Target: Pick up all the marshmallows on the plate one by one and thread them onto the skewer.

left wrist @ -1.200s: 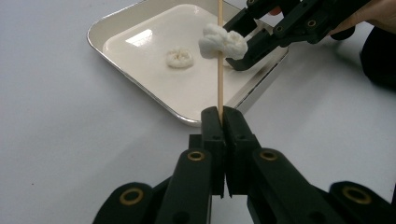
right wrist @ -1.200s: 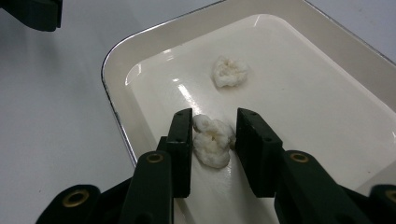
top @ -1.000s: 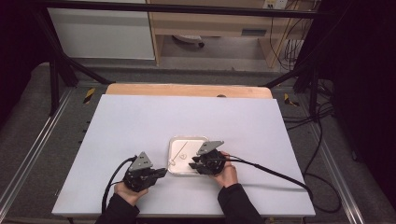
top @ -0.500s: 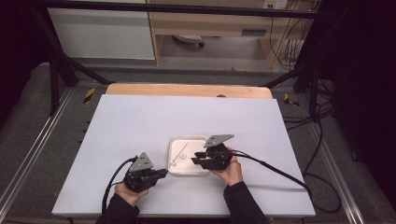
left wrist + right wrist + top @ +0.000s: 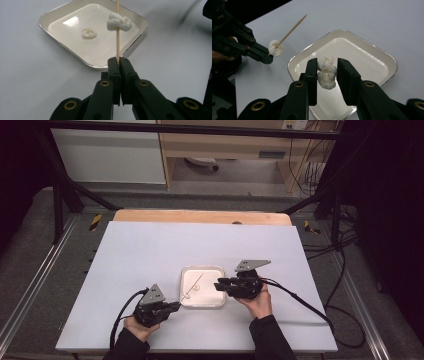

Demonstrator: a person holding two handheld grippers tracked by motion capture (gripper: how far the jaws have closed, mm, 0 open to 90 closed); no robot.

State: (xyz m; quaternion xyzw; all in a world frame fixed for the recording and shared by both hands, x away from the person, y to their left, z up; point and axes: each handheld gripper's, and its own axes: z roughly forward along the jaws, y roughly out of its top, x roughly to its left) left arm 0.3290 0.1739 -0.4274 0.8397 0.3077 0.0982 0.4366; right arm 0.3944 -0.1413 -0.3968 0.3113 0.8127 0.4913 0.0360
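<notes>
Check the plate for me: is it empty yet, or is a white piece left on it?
Not empty. In the left gripper view one white piece lies on the plate, apart from the piece threaded on the skewer.

A thin wooden skewer (image 5: 117,30), tilted, pierces one white marshmallow (image 5: 119,22) over the tray.

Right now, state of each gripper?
Left gripper: closed on the wooden skewer, one white puff threaded on it.
Right gripper: closed on a second white puff, above the tray.

one tray (image 5: 202,268), one skewer (image 5: 117,37), three white puffs (image 5: 275,48).
</notes>
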